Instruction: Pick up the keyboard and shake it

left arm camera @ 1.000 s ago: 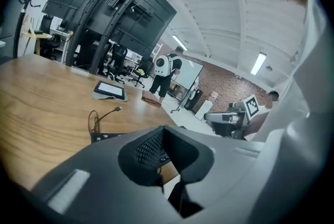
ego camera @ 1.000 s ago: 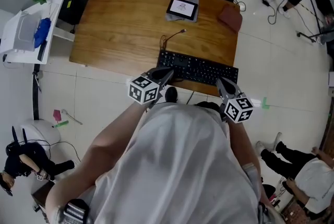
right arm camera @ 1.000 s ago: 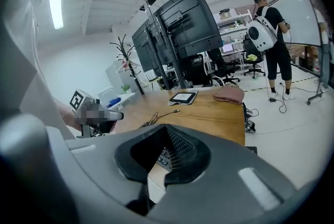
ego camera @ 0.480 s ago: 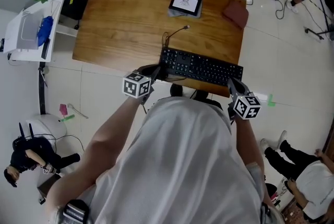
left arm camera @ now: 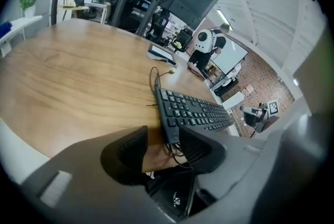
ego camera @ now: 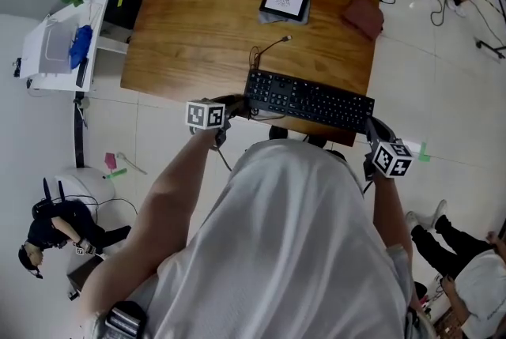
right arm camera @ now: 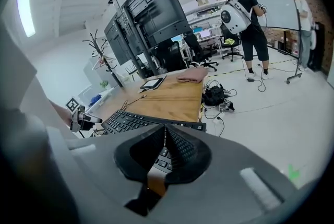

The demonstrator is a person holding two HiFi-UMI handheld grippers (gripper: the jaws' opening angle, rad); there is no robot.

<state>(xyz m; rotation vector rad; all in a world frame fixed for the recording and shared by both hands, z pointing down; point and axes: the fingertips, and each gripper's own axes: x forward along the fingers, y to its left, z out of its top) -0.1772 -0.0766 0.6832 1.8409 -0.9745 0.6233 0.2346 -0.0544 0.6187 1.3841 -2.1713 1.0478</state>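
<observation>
Where the wooden table (ego camera: 198, 29) ends nearest the person, the entries run as follows, left to right.

1. Left gripper (ego camera: 236, 107). Sits at the table's near edge, against the left end of the keyboard (ego camera: 308, 100). The jaws are spread and have just been opening. In the left gripper view the keyboard's near-left corner and a loop of dark cord sit in the gap, and neither pad visibly presses on them.

2. Keyboard. Black, full-size and low in profile, with rows of dark keys bearing pale legends and a number block at the right end. It lies flat on the wood along the near edge, slightly slanted, with its right end closer to the person and reaching the table's near right corner. A thin dark cable (ego camera: 265, 53) curls from behind its left end across the bare wood, and its plug lies loose.

3. Right gripper (ego camera: 373, 126). Sits at the keyboard's right end, by the table corner. The jaws are pressed together with nothing between them. In the right gripper view the keys show just beyond the tips.
</observation>
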